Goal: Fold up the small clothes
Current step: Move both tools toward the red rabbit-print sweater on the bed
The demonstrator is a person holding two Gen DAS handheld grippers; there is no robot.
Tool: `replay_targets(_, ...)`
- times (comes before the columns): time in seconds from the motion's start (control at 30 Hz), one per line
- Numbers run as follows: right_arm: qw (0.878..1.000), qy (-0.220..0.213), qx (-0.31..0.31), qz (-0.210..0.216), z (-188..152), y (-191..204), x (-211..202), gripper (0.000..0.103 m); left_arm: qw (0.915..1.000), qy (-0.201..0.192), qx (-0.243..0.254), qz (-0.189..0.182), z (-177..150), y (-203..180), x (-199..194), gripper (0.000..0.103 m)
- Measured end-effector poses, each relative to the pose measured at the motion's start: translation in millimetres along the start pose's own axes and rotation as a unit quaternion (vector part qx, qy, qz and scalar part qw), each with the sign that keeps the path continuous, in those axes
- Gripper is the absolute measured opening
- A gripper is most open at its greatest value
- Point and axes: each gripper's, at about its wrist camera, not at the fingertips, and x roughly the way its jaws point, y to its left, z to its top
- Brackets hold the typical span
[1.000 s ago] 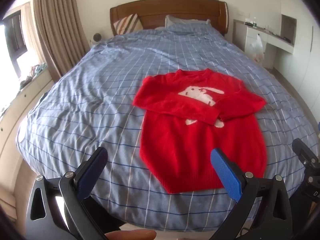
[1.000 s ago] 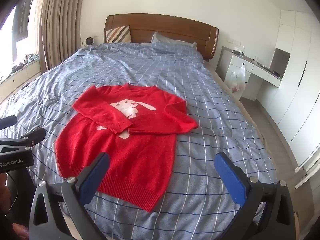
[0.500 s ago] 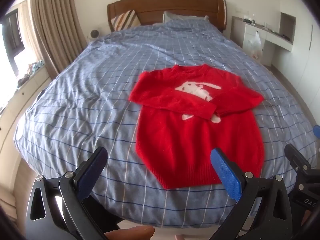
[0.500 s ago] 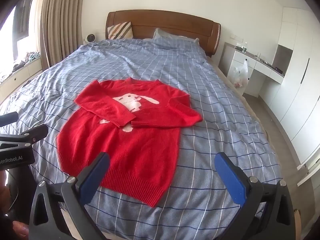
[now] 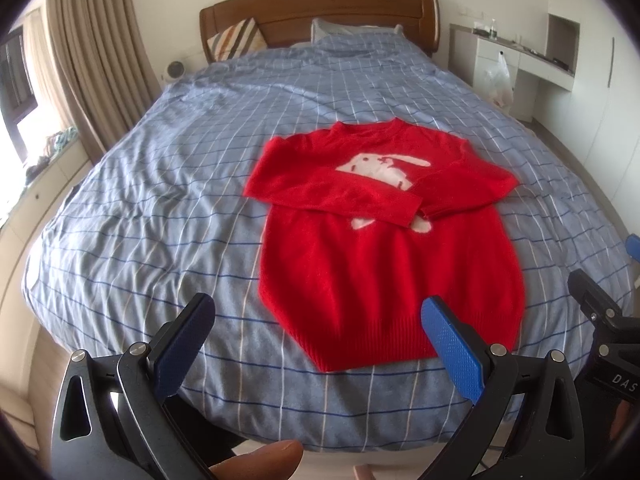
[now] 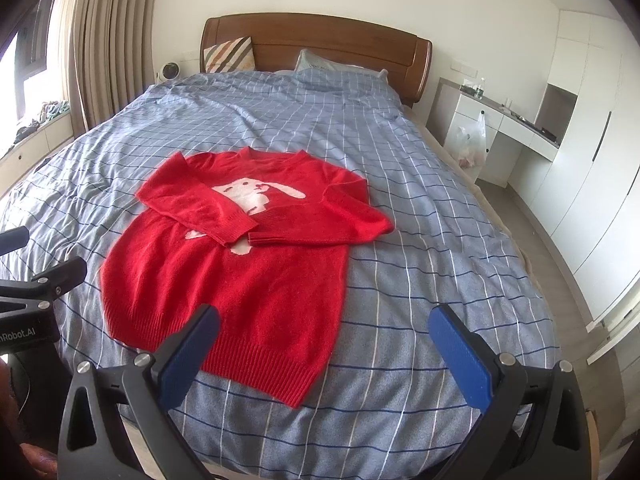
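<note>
- Flat on the blue checked duvet (image 5: 168,184) lies a red sweater (image 5: 384,276), face up, with a white rabbit motif (image 5: 380,166) on its chest.
- Lengthwise, the sweater runs along the bed: its neckline (image 6: 272,154) points toward the wooden headboard (image 6: 320,46), and its ribbed hem (image 6: 256,364) points toward the foot of the bed, near the grippers.
- Both sleeves are folded inward across the chest; the sleeve on the window side (image 6: 196,210) lies slanted over the rabbit's lower part, and the cuff of the other sleeve (image 6: 320,228) meets it near the middle.
- Seen from the right wrist, the garment sits slightly to the window side of the bed's centre, with its hem close to the foot edge.
- Wide apart and empty, the left gripper (image 5: 316,336) hovers over the foot edge, its blue pads (image 5: 452,344) above the hem but not touching it.
- Likewise spread and holding nothing, the right gripper (image 6: 324,344) hangs above the hem corner on the wardrobe side.
- Beyond, a striped cushion (image 6: 230,54) and a pillow (image 6: 332,70) rest against the headboard, and beige curtains (image 6: 108,40) hang at the window side.
</note>
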Motion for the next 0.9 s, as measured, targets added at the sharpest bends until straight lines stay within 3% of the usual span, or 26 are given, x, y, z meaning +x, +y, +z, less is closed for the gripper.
replay_targets(0.5,1.0,0.017,0.006,-0.019,-2,-9,11,0.103,0.9994,0.017,0.027,0.014,-3,-8,8,0.103)
replay_targets(0.9,0.999,0.018,0.025,0.01,-4,-11,9,0.103,0.9989,0.02,0.035,0.022,-6,-5,16,0.103)
